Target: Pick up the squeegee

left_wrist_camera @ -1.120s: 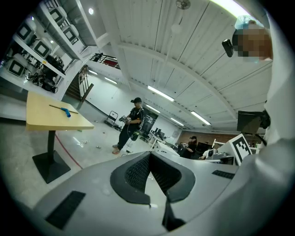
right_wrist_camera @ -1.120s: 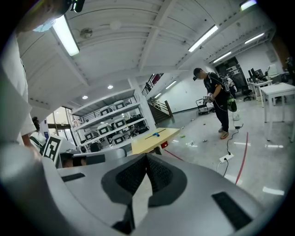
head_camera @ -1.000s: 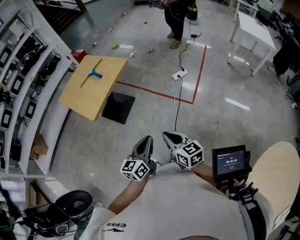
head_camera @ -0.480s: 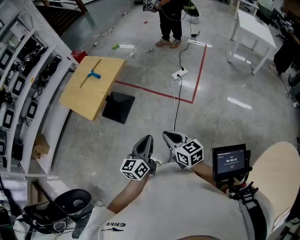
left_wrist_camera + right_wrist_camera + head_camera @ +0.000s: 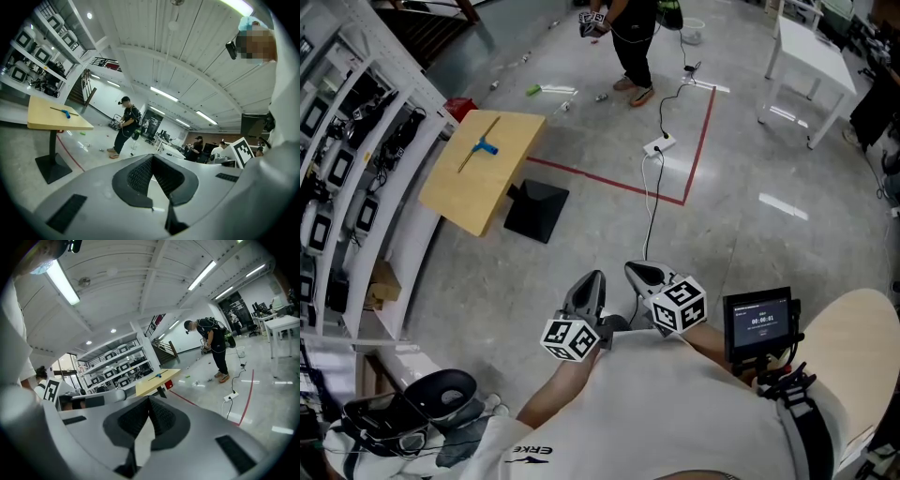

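Head view first: where is the squeegee (image 5: 487, 147)?

— Flat on the yellow wooden tabletop (image 5: 492, 192), up at the left of that view. Its thin handle runs lengthwise along the board, with a blue part about midway. Nothing touches it.

— Do the gripper views catch it too?

— Both do, small and distant. The left gripper view shows the squeegee (image 5: 65, 113) on the tabletop (image 5: 47, 123), which stands on a single post and a black base (image 5: 52, 166). The right gripper view shows the squeegee (image 5: 159, 375) on that tabletop (image 5: 157, 383) as well.

— And the claws?

— The left gripper (image 5: 593, 278) and the right gripper (image 5: 639, 274) sit side by side close to the person's chest, well apart from the table. Each gripper's own view shows its jaws brought together at the tips, with nothing between them.

— What lies in between?

— Grey floor, a red tape line (image 5: 609, 183), and a white power strip (image 5: 660, 147) with its cable. Another person (image 5: 628, 37) stands beyond the table. Shelving (image 5: 356, 141) runs along the left.
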Motion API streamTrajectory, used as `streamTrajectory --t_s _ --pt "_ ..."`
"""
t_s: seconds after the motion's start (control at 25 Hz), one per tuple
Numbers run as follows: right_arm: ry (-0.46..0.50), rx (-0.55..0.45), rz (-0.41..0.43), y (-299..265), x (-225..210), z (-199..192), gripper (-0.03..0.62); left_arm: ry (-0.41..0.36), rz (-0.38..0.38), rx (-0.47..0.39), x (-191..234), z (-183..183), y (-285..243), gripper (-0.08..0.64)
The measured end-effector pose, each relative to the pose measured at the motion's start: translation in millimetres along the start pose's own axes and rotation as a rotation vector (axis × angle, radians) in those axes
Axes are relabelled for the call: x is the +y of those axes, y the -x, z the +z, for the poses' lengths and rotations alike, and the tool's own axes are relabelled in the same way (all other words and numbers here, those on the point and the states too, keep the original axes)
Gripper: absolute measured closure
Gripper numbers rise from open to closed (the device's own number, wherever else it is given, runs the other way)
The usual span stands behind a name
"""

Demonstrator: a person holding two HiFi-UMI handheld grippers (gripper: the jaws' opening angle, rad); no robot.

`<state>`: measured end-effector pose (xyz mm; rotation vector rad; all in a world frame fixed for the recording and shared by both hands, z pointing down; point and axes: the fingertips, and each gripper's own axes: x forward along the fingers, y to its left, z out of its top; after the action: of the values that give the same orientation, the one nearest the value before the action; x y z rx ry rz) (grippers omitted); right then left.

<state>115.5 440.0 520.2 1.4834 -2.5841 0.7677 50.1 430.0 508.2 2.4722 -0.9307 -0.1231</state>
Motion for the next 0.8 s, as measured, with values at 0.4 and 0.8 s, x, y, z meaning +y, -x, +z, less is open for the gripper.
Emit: streamTrajectory --t_s 0.4,0.8 --pt "-0.026 -0.006 -0.01 -0.9 0.3 3.7 0.588 -0.003 -0.002 0.015 -1.1 4.8 1.4 0.555" --pt "-0.024 0.013 -0.037 -16.1 -7.1 19.0 0.588 0.031 -0.016 0.023 11.6 17.5 -14.1 0.555"
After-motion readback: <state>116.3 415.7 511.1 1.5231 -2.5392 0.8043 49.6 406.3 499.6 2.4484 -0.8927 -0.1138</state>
